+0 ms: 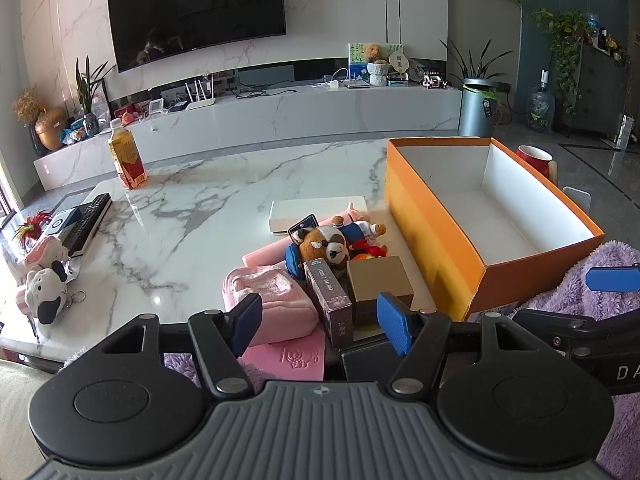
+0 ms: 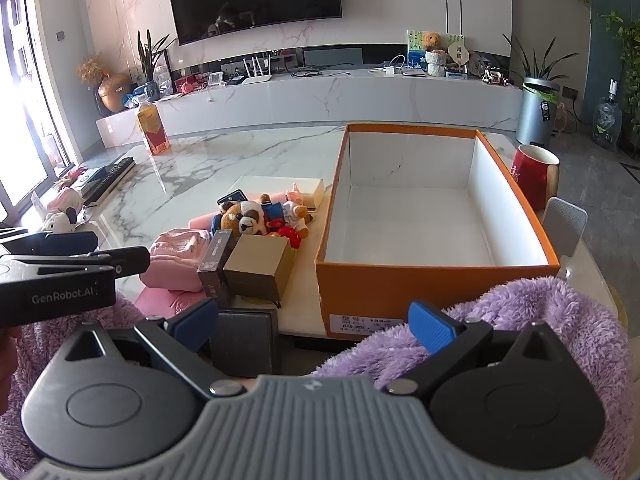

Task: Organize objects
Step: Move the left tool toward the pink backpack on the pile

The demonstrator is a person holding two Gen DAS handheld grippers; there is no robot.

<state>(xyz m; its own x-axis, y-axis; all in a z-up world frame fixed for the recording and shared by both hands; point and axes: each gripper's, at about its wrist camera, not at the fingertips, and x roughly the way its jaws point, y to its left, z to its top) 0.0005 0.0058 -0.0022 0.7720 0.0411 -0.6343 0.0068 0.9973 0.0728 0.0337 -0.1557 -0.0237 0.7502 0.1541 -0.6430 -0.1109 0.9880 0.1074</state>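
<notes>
You had not yet picked anything: both hand-held grippers, left (image 1: 322, 322) and right (image 2: 314, 326), hung released before the clutter; next, a grasp on the tan box (image 1: 378, 280) for the orange box (image 2: 436, 280).

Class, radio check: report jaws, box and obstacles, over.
Left gripper and right gripper: jaws open, empty. Orange box empty, pile of toys and small boxes beside it. Nothing blocking.

The orange box (image 2: 400, 292) label print is too blurred to read.
</notes>
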